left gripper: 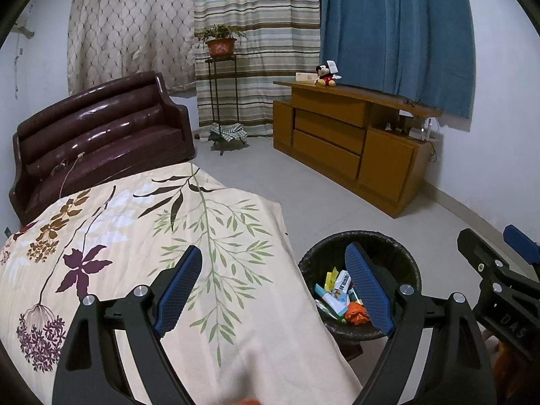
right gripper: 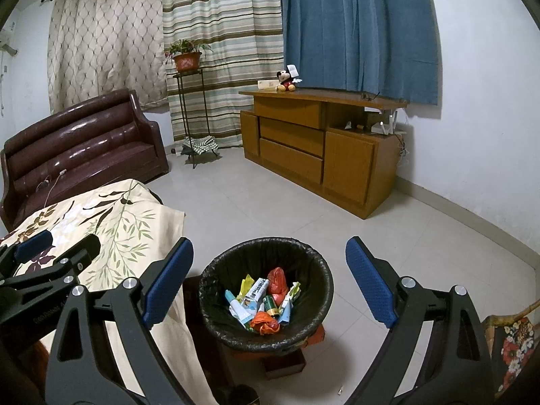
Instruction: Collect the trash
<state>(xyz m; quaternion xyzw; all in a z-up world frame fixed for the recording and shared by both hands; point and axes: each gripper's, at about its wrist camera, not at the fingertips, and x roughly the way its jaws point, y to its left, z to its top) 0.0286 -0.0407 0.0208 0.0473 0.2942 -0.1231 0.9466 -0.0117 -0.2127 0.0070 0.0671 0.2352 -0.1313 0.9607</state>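
Both grippers empty, fingers spread. Right gripper (right gripper: 270, 280) sits over the bin (right gripper: 216, 317), trash (right gripper: 261, 298) straight ahead and below; left gripper (left gripper: 273, 287) over bare floral worktop (left gripper: 135, 236), bin to its right. Right hand nearer.

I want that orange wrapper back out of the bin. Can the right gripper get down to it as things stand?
Probably yes: the right gripper is open over the bin, and the orange wrapper lies on top of the trash, uncovered.

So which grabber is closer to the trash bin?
Right. The right gripper hangs open directly above the trash bin. The left gripper, also open, is mostly over the flowered tablecloth, beside the bin.
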